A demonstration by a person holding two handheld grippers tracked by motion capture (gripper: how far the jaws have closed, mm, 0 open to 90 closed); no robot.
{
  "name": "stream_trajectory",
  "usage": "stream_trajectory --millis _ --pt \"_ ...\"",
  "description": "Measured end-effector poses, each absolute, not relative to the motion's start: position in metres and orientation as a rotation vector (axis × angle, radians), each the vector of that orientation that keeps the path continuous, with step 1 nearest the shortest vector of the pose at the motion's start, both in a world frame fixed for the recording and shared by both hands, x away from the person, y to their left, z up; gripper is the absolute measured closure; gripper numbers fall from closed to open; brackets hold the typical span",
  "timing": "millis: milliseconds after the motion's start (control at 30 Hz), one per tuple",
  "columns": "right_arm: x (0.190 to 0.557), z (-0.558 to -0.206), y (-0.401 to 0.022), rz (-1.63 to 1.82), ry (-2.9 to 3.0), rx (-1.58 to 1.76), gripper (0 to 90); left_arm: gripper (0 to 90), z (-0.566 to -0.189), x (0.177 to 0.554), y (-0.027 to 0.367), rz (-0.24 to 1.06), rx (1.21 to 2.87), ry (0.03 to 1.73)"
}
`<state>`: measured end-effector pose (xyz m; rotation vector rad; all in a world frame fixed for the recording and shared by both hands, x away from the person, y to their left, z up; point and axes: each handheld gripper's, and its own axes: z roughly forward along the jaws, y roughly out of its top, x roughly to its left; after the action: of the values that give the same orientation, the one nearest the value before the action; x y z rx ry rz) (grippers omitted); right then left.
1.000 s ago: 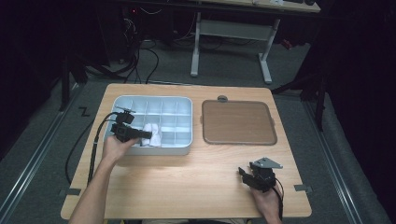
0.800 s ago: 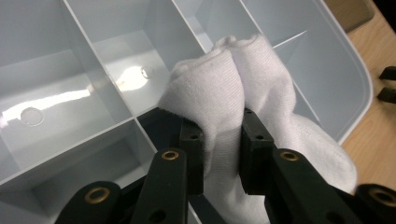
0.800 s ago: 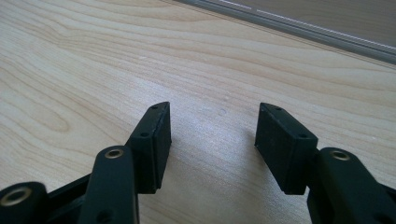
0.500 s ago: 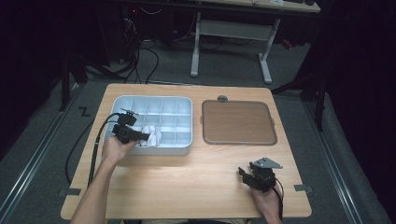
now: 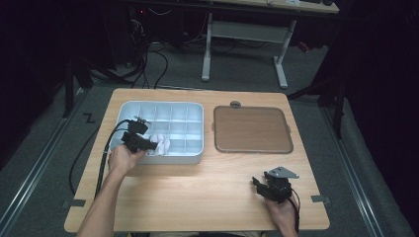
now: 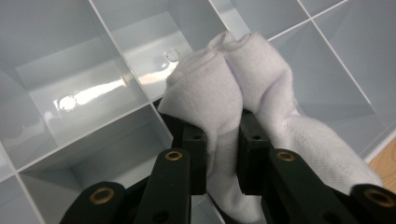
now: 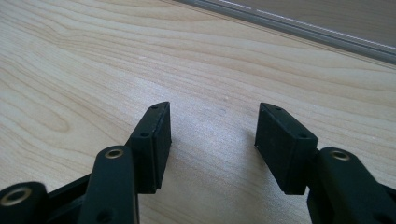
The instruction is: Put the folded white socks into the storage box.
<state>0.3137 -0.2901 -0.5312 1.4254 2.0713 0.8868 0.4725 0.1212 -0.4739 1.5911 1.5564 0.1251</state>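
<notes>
A white knitted cloth (image 5: 161, 144) (image 6: 210, 88), bunched up like a sock, hangs over the front row of a pale grey compartment tray (image 5: 168, 159). My left gripper (image 5: 148, 144) (image 6: 223, 140) is shut on it, the pads pinching a fold with fabric bulging above the tips and trailing off to the right. The compartments (image 6: 93, 93) below it hold nothing. Near the table's front right, my right gripper (image 5: 259, 186) (image 7: 212, 126) stands open low over bare wood, with nothing between its fingers.
A brown flat tray with a grey rim (image 5: 252, 129) lies to the right of the compartment tray, and its edge (image 7: 299, 28) crosses the top of the right gripper view. A small grey knob (image 5: 235, 104) sits behind it. Bare wooden tabletop (image 5: 197, 192) lies in front.
</notes>
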Motion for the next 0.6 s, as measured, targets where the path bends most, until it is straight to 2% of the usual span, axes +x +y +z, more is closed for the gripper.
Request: stream_trajectory --millis 600 --pt "0.314 -0.531 -0.290 0.887 2.070 1.427 46.3 78.4 -0.480 0.471 0.110 0.218 1.670 1.571"
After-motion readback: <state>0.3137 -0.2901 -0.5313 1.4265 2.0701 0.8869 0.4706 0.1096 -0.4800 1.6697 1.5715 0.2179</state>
